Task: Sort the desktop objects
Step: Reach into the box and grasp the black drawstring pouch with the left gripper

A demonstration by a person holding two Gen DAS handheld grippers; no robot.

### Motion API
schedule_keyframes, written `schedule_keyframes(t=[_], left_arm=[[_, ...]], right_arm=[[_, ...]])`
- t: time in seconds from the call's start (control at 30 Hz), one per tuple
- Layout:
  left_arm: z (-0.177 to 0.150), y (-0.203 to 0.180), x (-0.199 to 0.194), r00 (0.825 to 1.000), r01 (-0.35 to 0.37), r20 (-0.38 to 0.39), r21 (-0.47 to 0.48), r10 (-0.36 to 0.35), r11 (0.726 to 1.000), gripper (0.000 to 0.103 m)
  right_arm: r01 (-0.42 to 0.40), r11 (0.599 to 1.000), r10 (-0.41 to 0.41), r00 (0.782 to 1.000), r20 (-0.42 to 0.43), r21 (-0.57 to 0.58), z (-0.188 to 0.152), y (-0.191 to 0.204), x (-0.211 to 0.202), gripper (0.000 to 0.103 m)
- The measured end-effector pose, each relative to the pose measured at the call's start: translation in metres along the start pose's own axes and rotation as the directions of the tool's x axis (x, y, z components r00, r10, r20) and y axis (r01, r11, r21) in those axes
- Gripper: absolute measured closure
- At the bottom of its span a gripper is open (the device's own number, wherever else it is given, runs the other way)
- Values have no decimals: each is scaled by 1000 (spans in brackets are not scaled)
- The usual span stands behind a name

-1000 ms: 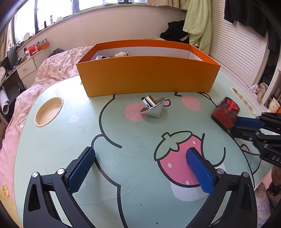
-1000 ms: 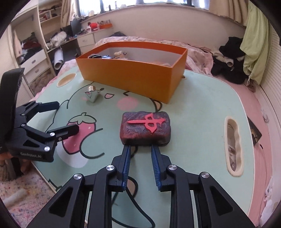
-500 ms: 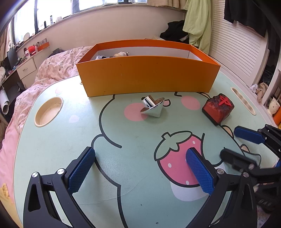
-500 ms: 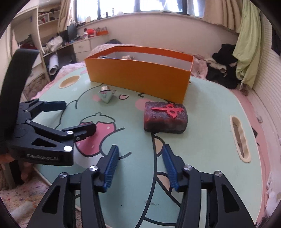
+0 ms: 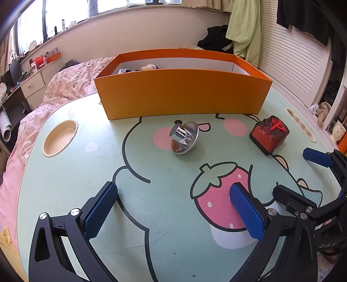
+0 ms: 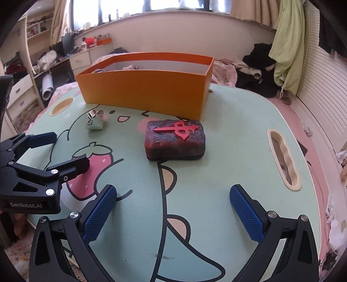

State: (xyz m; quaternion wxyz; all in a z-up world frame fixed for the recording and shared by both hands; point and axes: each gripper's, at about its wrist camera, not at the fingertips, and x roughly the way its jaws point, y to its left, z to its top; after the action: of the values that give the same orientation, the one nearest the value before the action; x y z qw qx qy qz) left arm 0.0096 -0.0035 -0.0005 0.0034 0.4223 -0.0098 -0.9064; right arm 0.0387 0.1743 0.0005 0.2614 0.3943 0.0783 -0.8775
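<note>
- Orange box (image 5: 182, 93) stands at the far side of the surface (image 6: 227, 151) (small items inside)
- Red block (image 6: 174, 138) lies just before it
- Silver top (image 5: 184, 137) lies tilted nearby
- Left claw (image 5: 173, 208) and right claw (image 6: 173, 210) gape wide, holding nothing

From my remote seat both feeds are bright with daylight from the blown-out row of windows (image 6: 151, 5) far ahead of the tools, and that backlight leaves a pale sheen on the mint-green cartoon-printed tabletop (image 5: 91, 112) ahead and left of the left tool. The shiny chrome spinning top (image 5: 184, 137) throws back hard glints, while the dark red carved block with the raised red character (image 6: 175, 138) casts only a thin soft shadow at its base. Everything is sharp with no motion blur, but the fisheye bows the long orange cardboard box (image 5: 182, 93) and darkens each frame's corners to black.
</note>
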Motion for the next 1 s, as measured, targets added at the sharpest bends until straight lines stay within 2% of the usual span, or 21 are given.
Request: schedule_keyframes(t=[0.27,0.33,0.43,0.57,0.6,0.63,0.67,0.7,0.73,0.83,0.9,1.0], left_arm=[[3,0,0,1000,-3,-20,9,4,1000,0],[8,3,-2,999,17,-36,3,-17,1000,0],[28,17,-24,995,93,30,-30,-93,995,0],[75,33,-60,986,86,145,12,-87,996,1],[89,36,-63,983,99,153,26,-102,995,5],[102,39,-63,984,105,144,34,-108,994,18],[116,41,-58,987,104,121,42,-109,994,25],[128,43,-51,990,108,91,45,-112,993,39],[140,45,-40,991,123,37,48,-125,991,44],[162,47,-4,985,130,-118,34,-125,991,44],[171,50,13,983,84,-161,4,-82,996,44],[176,47,32,973,62,-223,24,-55,998,44]], right_arm=[[-3,1000,3,1000,0,2,0,0,-1,0],[-6,1000,6,1000,0,4,0,0,-1,0],[-10,1000,10,1000,2,2,-1,-3,0,0],[-13,1000,13,1000,4,0,-2,-5,0,0],[-14,1000,14,1000,4,-1,-1,-5,1,0],[-15,1000,15,1000,4,-1,-1,-6,1,0],[-15,1000,15,1000,4,-1,-1,-6,1,0],[-15,1000,15,1000,4,-2,-1,-6,1,0],[-16,1000,16,1000,5,-3,-1,-6,1,0],[-17,1000,17,1000,5,-3,-1,-6,1,0],[-18,1000,18,1000,6,-4,-1,-6,1,0],[-19,1000,19,1000,7,-4,-1,-6,2,0]])
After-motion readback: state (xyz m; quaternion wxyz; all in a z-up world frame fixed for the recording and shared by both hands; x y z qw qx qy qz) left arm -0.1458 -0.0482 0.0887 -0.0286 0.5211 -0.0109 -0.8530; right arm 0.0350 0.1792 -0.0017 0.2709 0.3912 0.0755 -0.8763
